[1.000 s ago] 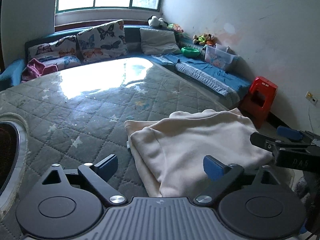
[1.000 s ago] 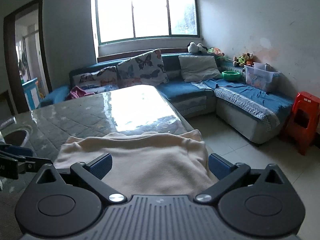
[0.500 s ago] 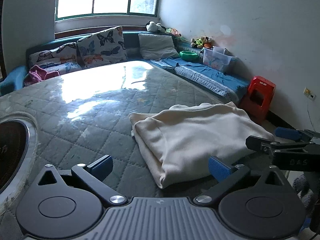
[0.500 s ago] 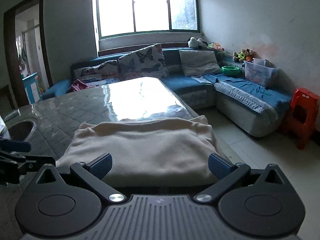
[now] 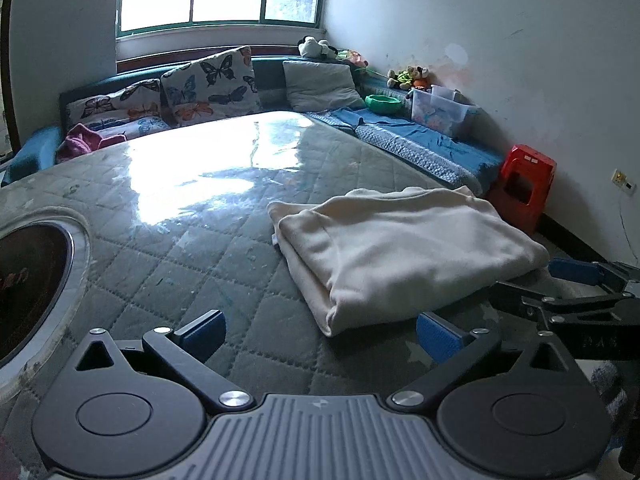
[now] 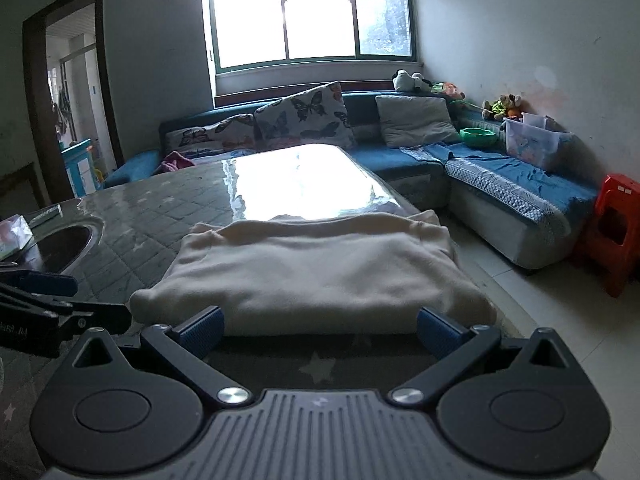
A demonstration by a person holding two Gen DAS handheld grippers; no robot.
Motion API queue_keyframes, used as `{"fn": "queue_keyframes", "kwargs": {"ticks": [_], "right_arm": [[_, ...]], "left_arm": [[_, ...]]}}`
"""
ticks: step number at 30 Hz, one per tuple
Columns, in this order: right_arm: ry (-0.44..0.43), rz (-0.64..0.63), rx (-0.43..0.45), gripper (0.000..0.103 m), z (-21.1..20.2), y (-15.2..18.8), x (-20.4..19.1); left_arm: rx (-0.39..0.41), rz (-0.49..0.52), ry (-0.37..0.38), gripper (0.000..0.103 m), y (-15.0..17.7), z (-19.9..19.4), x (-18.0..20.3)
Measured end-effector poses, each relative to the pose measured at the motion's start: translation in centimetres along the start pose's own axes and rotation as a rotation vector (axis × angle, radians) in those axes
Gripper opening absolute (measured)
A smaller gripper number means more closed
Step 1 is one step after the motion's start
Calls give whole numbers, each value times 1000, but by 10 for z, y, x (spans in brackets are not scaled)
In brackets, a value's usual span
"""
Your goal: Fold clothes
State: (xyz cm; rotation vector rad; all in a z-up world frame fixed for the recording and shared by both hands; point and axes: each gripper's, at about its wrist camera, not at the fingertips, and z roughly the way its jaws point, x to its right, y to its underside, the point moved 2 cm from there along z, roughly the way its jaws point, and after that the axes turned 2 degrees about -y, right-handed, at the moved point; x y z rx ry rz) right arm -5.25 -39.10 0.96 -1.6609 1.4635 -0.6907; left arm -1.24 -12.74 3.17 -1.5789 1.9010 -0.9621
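Observation:
A cream garment (image 5: 400, 248) lies folded into a thick rectangle on the quilted grey-green table cover (image 5: 180, 272), near the table's right edge. My left gripper (image 5: 320, 334) stands open just short of its near left corner, nothing between the blue pads. In the right wrist view the same cream garment (image 6: 316, 268) lies straight ahead, and my right gripper (image 6: 320, 330) is open with its pads just clear of the near folded edge. Each gripper shows at the side of the other's view.
A round dark inset (image 5: 28, 288) is set into the table at the left. A blue corner sofa (image 6: 500, 184) with butterfly cushions, toys and a clear box runs behind and to the right. A red stool (image 6: 616, 232) stands on the tiled floor beside the table.
Both grippers have drawn back from the folded garment, which now lies clear ahead of their fingers instead of under them. The garment itself has stayed in place.

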Motion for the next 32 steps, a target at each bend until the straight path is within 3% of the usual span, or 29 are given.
{"fn": "queue_keyframes", "kwargs": {"ticks": [32], "right_arm": [[-10,-5,17,103,-16,11,-6]], "left_arm": [[3,23,14,103,13,-15,12]]}}
